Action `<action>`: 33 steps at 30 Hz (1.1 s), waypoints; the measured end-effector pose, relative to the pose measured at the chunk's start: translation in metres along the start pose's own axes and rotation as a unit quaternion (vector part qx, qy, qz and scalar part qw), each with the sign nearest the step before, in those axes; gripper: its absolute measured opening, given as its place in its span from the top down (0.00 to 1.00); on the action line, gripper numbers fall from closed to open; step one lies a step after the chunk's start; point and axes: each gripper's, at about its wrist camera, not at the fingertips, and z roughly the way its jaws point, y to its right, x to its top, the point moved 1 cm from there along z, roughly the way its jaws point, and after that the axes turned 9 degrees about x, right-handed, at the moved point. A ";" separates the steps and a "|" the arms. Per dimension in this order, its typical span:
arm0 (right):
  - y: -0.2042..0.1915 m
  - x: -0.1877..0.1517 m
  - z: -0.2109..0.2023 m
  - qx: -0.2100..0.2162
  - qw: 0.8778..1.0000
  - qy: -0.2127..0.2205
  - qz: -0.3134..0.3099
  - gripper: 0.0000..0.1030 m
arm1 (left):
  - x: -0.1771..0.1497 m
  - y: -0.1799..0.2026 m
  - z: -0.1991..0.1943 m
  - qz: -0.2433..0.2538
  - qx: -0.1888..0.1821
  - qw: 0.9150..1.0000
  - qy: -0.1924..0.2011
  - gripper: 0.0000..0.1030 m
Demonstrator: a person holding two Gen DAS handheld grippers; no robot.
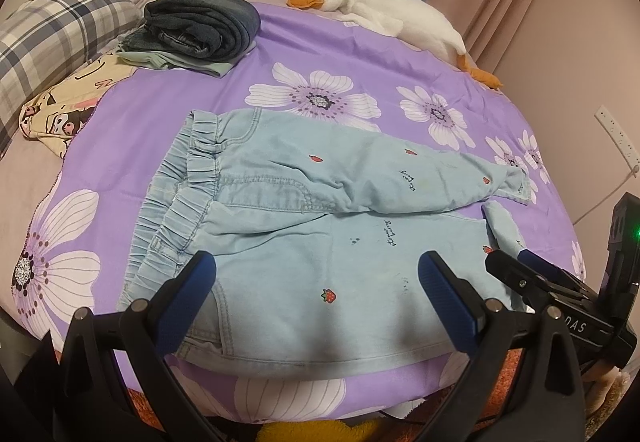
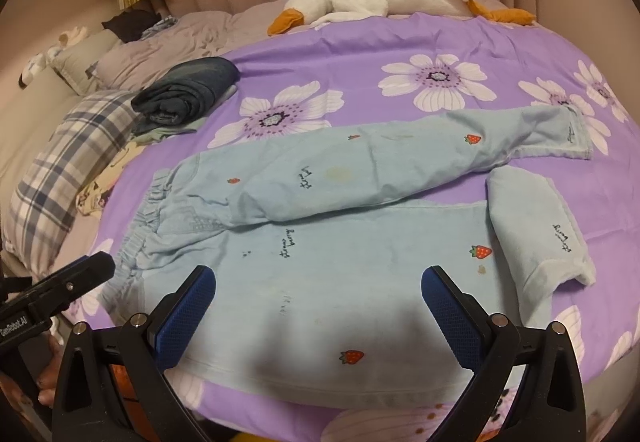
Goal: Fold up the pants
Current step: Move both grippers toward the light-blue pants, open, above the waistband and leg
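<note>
Right wrist view alone shows the pants' (image 2: 320, 242) turned-back near cuff; both hand-held grippers (image 1: 316, 290) (image 2: 318, 302) gape empty.

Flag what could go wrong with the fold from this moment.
1. The light blue pants lie askew: the far leg crosses onto the near leg, whose cuff is flipped back. Folding now may trap that.
2. Both the left hand-held gripper and the right hand-held gripper are open, holding nothing; a shallow pinch could catch one layer only.
</note>
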 end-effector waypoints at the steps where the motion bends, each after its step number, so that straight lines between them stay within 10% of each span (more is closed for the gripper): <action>1: 0.001 -0.001 0.000 -0.006 1.000 0.006 -0.007 0.00 | 0.000 0.000 0.000 0.000 0.001 1.000 0.000 0.02; 33: 0.008 -0.001 0.001 -0.007 1.000 0.010 0.005 0.00 | 0.000 -0.010 0.003 -0.012 0.035 0.999 -0.014 0.04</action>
